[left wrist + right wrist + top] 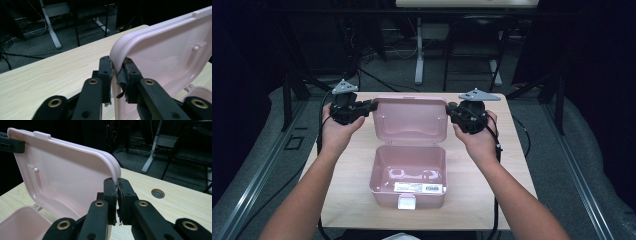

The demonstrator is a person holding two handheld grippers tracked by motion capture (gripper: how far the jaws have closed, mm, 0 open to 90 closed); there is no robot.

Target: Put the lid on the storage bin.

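A pink plastic box (408, 175) stands open at the middle of the wooden table (347, 175). Its lid (410, 120) is raised upright behind it. My left gripper (371, 106) is shut on the lid's left edge (115, 60), its jaws pinching the rim on both sides. My right gripper (450, 111) is shut on the lid's right edge (115, 173) in the same way. Inside the box lie a clear curved item (414, 174) and a white barcode label (419, 187). A white latch (406, 202) hangs at the box's front.
A round cable hole (158, 193) is set in the table top to the right of the lid. Beyond the far edge stand a white desk leg (419, 55) and dark chair frames (472, 50). Bare wood lies on both sides of the box.
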